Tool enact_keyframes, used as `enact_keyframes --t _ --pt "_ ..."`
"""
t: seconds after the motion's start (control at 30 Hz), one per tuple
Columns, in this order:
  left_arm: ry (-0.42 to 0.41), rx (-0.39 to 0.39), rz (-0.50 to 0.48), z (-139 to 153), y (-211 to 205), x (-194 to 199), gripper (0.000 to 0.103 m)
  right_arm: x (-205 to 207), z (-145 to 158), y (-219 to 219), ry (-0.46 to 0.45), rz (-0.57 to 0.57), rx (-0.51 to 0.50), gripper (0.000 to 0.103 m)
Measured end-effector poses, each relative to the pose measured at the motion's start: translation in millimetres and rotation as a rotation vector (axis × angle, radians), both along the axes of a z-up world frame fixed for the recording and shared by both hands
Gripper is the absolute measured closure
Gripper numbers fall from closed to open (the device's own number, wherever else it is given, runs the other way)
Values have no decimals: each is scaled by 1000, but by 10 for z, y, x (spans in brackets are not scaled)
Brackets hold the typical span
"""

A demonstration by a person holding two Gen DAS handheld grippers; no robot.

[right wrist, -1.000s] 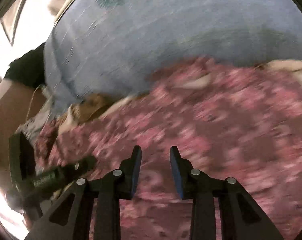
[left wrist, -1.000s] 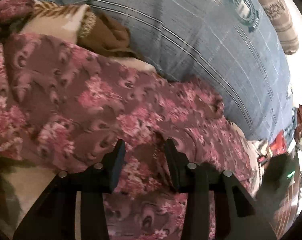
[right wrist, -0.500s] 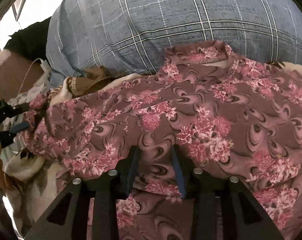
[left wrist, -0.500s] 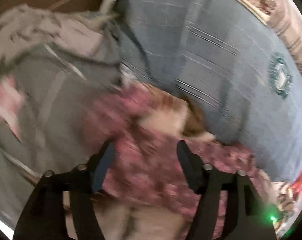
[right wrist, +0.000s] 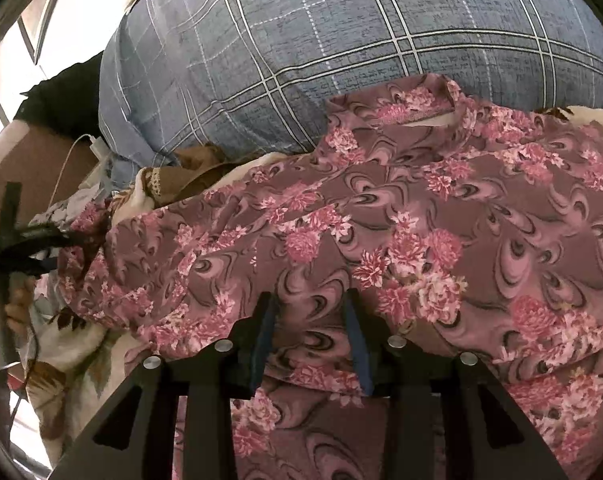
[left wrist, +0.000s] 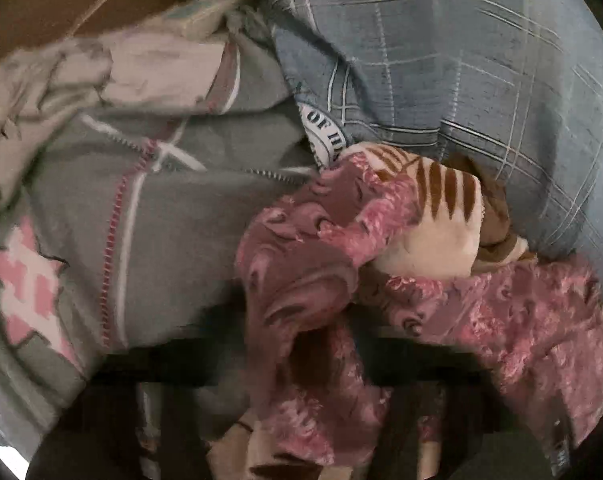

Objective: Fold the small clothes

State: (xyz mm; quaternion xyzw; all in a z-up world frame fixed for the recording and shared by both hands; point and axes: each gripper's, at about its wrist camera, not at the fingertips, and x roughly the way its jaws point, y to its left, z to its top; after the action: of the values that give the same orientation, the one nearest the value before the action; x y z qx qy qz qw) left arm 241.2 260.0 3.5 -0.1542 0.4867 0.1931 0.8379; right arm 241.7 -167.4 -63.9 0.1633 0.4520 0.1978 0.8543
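A pink and mauve floral garment (right wrist: 441, 220) lies spread on the bed in the right wrist view. My right gripper (right wrist: 311, 312) has its jaws a little apart around a fold at the garment's near edge. In the left wrist view the garment's bunched end (left wrist: 313, 280) fills the lower middle. My left gripper (left wrist: 321, 360) is a dark motion blur there, with the cloth between its fingers; its jaw state is unclear. The left gripper also shows at the garment's far left end in the right wrist view (right wrist: 41, 240).
A large blue plaid pillow (right wrist: 341, 48) lies behind the garment. A grey zip garment with pink patches (left wrist: 141, 220) lies to the left. A cream and brown leaf-print blanket (left wrist: 433, 232) lies under the garment. A white charger and cable (right wrist: 95, 146) are at the back left.
The left gripper has swung left from the garment's middle to its bunched left end, and its view is now blurred. The right gripper has settled at the garment's near edge.
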Motion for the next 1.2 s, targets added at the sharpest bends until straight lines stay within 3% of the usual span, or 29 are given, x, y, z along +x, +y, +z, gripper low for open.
enact_keyframes --t 0.07,0.1,0.2,0.47,0.7,0.83,0.93,1.07,1.2 --pt "-60 -123 24 20 73 -79 99 1 -2 -6 0 0 5 65" --pt "-91 -147 34 55 88 -124 99 -1 -4 -8 0 0 8 65" --pt "-173 -209 18 220 22 -275 99 -3 -10 -23 1 -1 23 65" --pt "-252 -295 -97 515 -611 -374 99 17 -16 -50 20 -5 41 65" --pt "-223 -376 -248 543 -1484 -299 99 -12 81 -43 41 -2 -13 65" --pt "-207 -422 -316 498 -1968 -194 99 -127 243 -309 16 -46 -67 55" --pt "-191 -442 -369 420 -2354 -107 99 -238 384 -637 -27 -102 -168 51" --pt "-140 -473 -420 104 -2859 -14 99 -396 429 -1080 -64 -171 -287 48" --pt "-30 -482 -408 -385 -3158 6 98 -480 203 -1340 9 -212 -269 46"
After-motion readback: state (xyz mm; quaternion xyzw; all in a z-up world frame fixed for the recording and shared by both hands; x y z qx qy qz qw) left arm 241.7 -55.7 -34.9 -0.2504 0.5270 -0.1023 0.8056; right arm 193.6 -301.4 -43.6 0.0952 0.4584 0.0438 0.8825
